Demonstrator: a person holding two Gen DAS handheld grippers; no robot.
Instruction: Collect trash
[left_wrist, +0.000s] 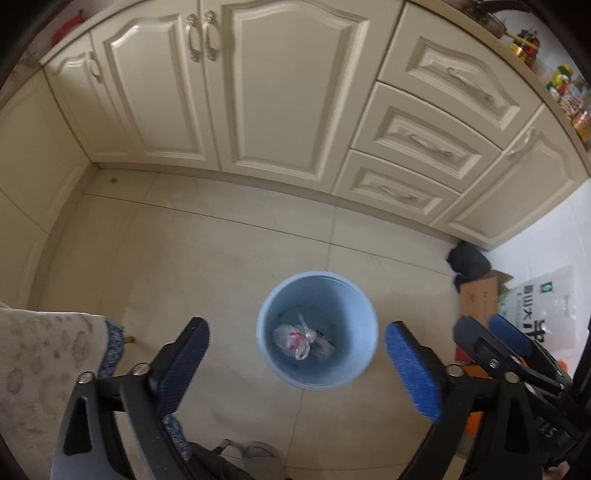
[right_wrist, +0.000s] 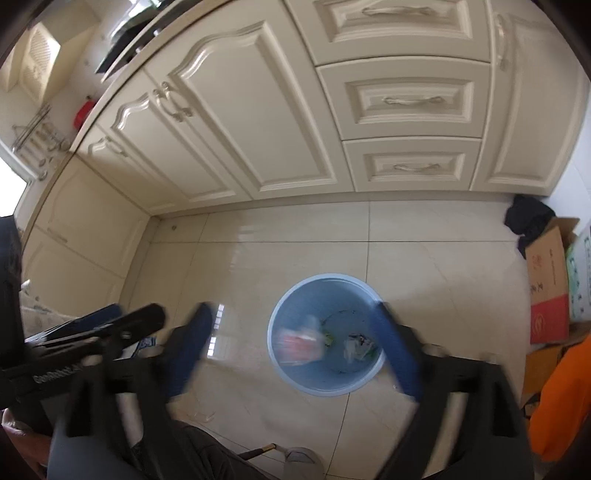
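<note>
1. Blue bin (left_wrist: 317, 330) stands on the floor below both grippers; knotted plastic bag (left_wrist: 295, 339) lies inside.
2. Left gripper (left_wrist: 297, 363) and right gripper (right_wrist: 291, 349) fingers gape wide, empty.
3. Lift clear without knocking the rim.

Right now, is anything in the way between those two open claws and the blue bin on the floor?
Nothing visible. Both the left gripper and the right gripper hang open above the blue bin, whose mouth is uncovered. A knotted plastic bag already lies inside.
</note>
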